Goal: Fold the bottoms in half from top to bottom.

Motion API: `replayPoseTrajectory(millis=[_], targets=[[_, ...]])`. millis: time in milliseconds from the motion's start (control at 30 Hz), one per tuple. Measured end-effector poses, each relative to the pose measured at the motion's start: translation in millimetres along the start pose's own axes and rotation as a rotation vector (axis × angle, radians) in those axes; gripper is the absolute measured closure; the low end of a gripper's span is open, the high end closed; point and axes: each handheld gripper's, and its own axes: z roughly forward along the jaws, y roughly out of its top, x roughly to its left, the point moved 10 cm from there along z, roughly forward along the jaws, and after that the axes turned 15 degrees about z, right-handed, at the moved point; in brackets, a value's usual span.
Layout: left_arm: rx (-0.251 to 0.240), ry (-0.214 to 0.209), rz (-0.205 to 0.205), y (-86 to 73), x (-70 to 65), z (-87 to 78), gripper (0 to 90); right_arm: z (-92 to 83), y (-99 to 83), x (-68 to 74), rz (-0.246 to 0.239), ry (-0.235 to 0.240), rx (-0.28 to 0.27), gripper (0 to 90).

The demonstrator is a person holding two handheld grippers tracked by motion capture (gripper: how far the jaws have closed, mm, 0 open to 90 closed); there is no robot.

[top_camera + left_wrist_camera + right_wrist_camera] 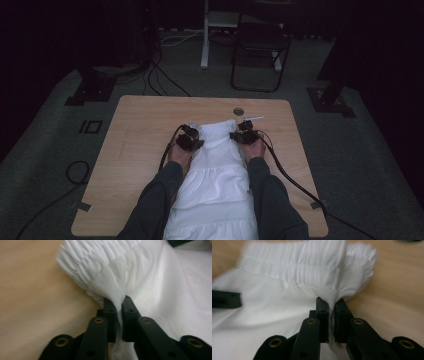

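Note:
A white skirt with a gathered elastic waistband lies lengthwise on the wooden table, waistband at the far end. My left gripper is at the waistband's left corner and my right gripper at its right corner. In the left gripper view the jaws are shut on a pinch of the white skirt just below the waistband. In the right gripper view the jaws likewise pinch a fold of the skirt at the waistband edge; the left gripper's jaw tip shows across the cloth.
A round grommet hole and a small white stick lie on the table beyond the waistband. Cables trail from both grippers over the table edge. A chair and stand bases stand on the carpet behind.

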Motion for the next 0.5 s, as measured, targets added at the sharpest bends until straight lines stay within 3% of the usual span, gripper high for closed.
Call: replayPoseTrajectory(millis=[100, 167, 200, 233, 400, 500], targets=[[-0.078, 0.031, -0.006, 24.9, 15.1, -21.1, 87.2, -16.7, 21.8, 6.7, 0.012, 0.048, -0.048, 84.9], [-0.124, 0.064, 0.011, 44.5, 23.4, -37.8, 87.3, -28.4, 38.4, 14.2, -0.009, 0.064, -0.084, 84.9], [-0.161, 0.095, 0.029, 62.9, 30.6, -54.0, 87.3, -40.9, 56.0, 22.3, -0.027, 0.073, -0.128, 84.9], [-0.161, 0.095, 0.029, 62.9, 30.6, -54.0, 87.3, -40.9, 56.0, 22.3, -0.027, 0.073, -0.128, 84.9], [-0.223, 0.142, 0.058, 97.7, 42.4, -84.6, 87.2, -72.2, 93.7, 41.0, -0.065, 0.098, -0.229, 84.7], [-0.234, 0.142, 0.065, 101.6, 40.8, -91.7, 87.2, -80.4, 100.0, 46.0, -0.086, 0.093, -0.236, 84.7]])
